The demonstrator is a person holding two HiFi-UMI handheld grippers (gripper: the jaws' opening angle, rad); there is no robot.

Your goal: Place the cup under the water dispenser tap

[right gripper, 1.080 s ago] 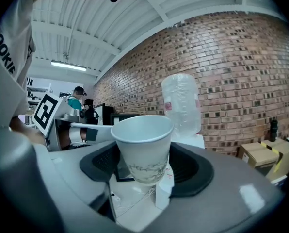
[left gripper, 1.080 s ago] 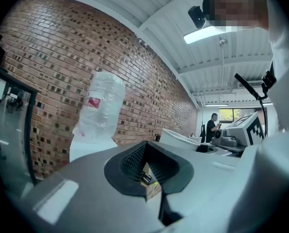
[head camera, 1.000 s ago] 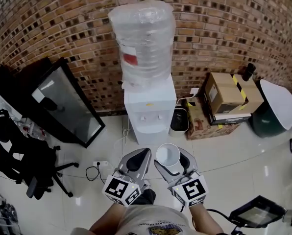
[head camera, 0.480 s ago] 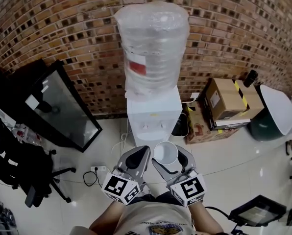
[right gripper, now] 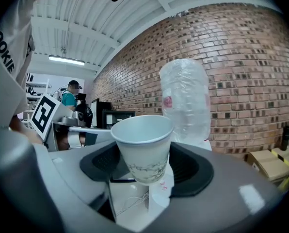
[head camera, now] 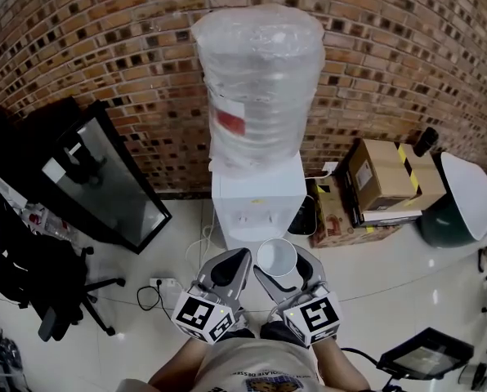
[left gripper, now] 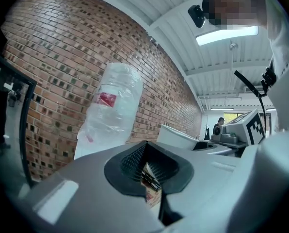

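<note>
White paper cup [right gripper: 142,147] with a faint grey pattern near its bottom – upright, open mouth up, pinched low down between the dark pads of the right gripper [head camera: 284,266]. Jaws there spread wide, one on each side of the cup, both pressing on it. Held up in the air, just in front of the white box-shaped water dispenser [head camera: 256,194] and apart from it. On top of the dispenser, a big clear plastic water bottle [head camera: 260,80] wrapped in thin plastic, with a red label. Just beside the cup, on its left, the left gripper [head camera: 225,269] – jaws pressed together, nothing between them. Behind it all, a red-brown brick wall [head camera: 104,23]. Right of the dispenser, a brown cardboard box [head camera: 382,170] with yellow-and-black tape. Down below, shiny white tiled floor [head camera: 178,243].
</note>
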